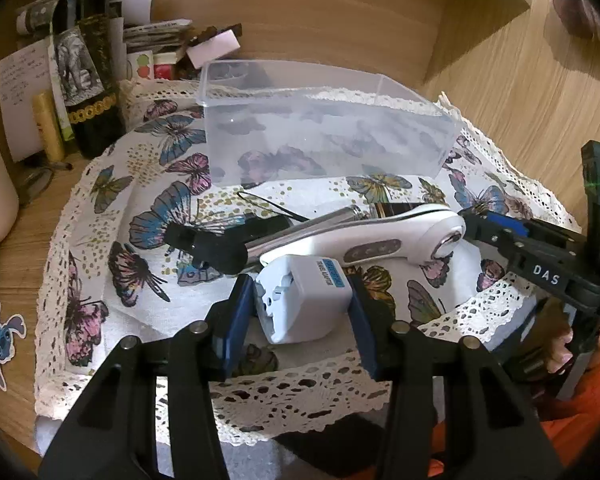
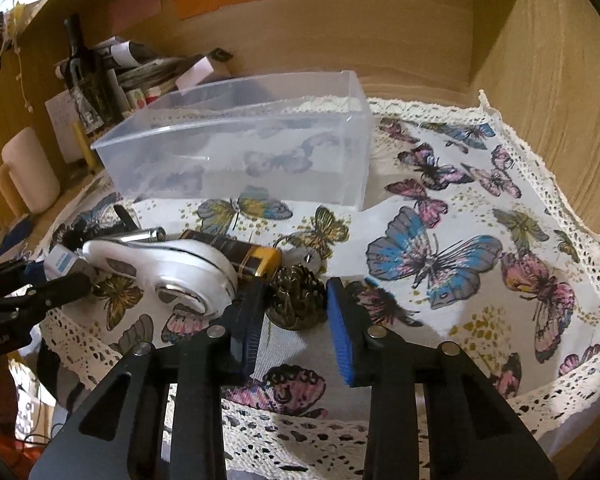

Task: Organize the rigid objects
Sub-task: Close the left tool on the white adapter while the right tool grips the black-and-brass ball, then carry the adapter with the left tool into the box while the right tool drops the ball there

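Observation:
A clear plastic box (image 1: 324,132) stands empty at the back of the butterfly cloth; it also shows in the right wrist view (image 2: 240,148). My left gripper (image 1: 300,312) has its blue pads on both sides of a white travel adapter (image 1: 300,300) lying on the cloth. My right gripper (image 2: 296,320) is open, its pads on either side of a brown pinecone (image 2: 296,300). A white handheld device (image 1: 372,236) (image 2: 172,272), a silver tube (image 1: 300,232), a black tool (image 1: 216,244) and a black-and-yellow item (image 2: 240,256) lie between them.
A dark bottle (image 1: 88,68), papers and a white block (image 1: 212,48) crowd the back left. A cream mug (image 2: 28,172) stands at the left. Wooden walls (image 2: 560,100) close in the back and right. The lace cloth edge (image 1: 300,392) runs along the front.

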The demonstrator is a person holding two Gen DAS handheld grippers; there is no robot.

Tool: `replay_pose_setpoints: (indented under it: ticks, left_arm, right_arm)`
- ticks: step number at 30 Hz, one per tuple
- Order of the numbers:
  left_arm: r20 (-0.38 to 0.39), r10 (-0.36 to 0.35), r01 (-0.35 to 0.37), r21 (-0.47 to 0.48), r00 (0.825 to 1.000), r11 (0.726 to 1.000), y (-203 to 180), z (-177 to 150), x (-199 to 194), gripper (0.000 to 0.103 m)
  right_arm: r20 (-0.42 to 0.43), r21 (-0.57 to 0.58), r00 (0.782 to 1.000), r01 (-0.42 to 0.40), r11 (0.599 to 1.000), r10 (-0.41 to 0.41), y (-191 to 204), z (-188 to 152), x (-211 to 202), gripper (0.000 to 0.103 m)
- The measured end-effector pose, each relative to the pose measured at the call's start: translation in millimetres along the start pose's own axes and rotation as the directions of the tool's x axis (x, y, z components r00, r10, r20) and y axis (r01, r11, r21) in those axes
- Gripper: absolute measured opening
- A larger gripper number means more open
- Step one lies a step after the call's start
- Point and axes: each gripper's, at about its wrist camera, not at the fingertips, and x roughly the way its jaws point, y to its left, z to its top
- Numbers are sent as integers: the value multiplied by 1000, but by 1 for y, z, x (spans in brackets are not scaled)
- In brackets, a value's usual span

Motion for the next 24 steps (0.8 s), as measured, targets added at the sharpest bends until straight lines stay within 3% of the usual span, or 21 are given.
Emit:
replay_pose_setpoints:
  ticks: [12,24]
  left_arm:
    - [164,8,-11,16,986,1000,-1,39,-41,47]
    - [269,38,-45,21,962,999,5,104,-39,47]
  right_arm:
    - [128,-10,991,27,1000,-26,-5,31,-32,28]
    - [255,-41,965,65,997,-53,-6,83,-44,28]
